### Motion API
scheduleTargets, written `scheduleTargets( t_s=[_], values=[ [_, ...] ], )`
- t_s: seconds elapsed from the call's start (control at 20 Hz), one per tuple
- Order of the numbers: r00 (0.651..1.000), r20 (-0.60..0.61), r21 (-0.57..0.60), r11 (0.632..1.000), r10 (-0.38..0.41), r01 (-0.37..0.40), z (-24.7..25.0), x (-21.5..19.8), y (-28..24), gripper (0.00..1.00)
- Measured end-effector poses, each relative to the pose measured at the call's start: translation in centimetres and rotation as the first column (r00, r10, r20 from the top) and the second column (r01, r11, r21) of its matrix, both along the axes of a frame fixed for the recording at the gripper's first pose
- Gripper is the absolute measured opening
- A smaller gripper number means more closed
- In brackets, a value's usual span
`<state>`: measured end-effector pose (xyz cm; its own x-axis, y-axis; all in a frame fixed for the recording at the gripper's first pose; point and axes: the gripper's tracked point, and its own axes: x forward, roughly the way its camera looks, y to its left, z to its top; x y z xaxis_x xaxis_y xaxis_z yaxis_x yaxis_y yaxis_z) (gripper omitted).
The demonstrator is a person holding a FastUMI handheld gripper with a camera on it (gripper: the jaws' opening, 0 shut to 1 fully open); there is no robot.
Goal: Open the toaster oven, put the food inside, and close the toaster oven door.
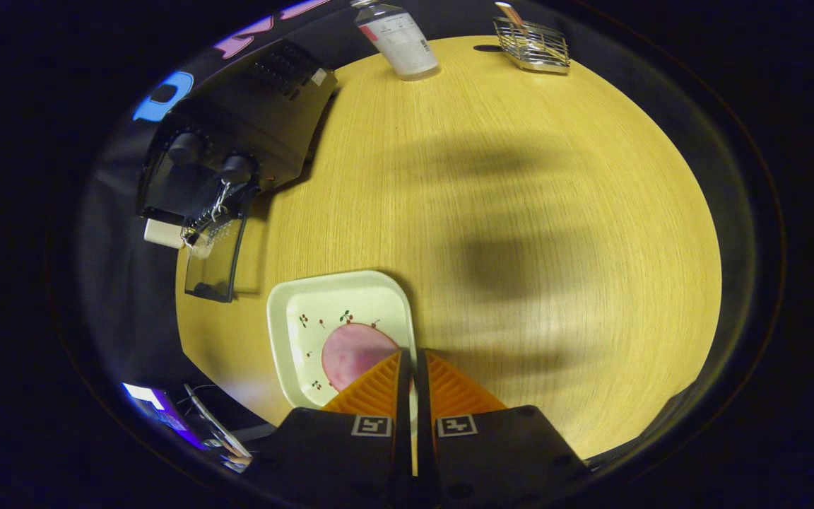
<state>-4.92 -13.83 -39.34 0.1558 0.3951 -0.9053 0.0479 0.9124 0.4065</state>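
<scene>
A pale square plate [294, 332] with small cherry prints lies on the yellow wooden table [520, 212], carrying a round pink slice of food [354, 353]. My gripper [411, 367] stands over the plate's right rim, its fingers almost together with the thin rim showing between them, so it is shut on the plate's edge. Beyond the plate and to the left stands the black toaster oven [237, 120] with two knobs. Its glass door [213, 268] is swung down open toward the plate.
A white-labelled bottle [400, 39] and a wire rack [533, 46] holding a wooden-handled tool stand at the table's far edge. A lit screen [160, 410] lies off the table's near left corner. Wide bare tabletop stretches right of the plate.
</scene>
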Motion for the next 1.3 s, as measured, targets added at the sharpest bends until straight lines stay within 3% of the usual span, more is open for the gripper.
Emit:
scheduleTargets(
  t_s=[0.2, 0.55, 0.85, 1.15, 1.3],
  values=[
    [0.993, -0.05, 0.152, 0.982, -0.104, 0.111, -0.1, 0.1, 1.1, 0.06],
    [0.957, -0.049, 0.354, 0.891, -0.287, 0.285, 3.4, -0.2, 2.6, 0.06],
    [0.921, -0.042, 0.385, 0.845, -0.387, 0.372, 8.3, -3.4, 6.6, 0.05],
    [0.875, -0.019, 0.379, 0.806, -0.484, 0.454, 11.4, -6.2, 14.3, 0.05],
    [0.825, -0.022, 0.396, 0.753, -0.565, 0.526, 12.6, -5.3, 18.3, 0.06]
  ],
)
